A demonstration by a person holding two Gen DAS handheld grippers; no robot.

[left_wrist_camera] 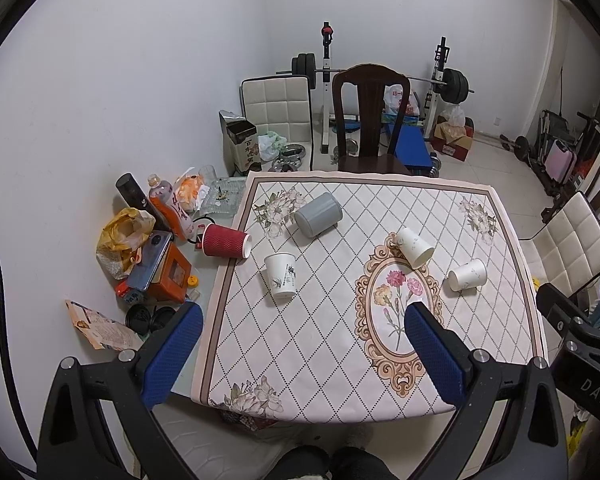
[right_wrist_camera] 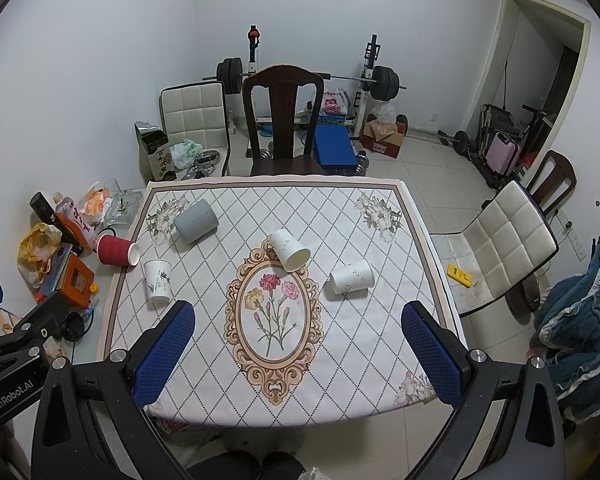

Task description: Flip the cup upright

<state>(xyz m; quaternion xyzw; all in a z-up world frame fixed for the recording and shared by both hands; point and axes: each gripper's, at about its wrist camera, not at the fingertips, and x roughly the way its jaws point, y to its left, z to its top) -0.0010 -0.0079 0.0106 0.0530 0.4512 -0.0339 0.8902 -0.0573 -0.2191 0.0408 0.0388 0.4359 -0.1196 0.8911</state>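
White cup (right_wrist_camera: 352,276) on side, ahead of spread right gripper (right_wrist_camera: 298,354).

Both wrist views high, overlooking table (left_wrist_camera: 380,408)

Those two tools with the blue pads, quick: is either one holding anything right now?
Left tool: open, holding nothing, above the table's near edge.
Right tool: open, holding nothing, also short of the cups.

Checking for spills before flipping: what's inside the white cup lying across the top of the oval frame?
The white cup lies on its side, mouth toward the camera. The visible inside looks plain white, with no liquid seen. The deepest part near its base is in shadow and cannot be seen.
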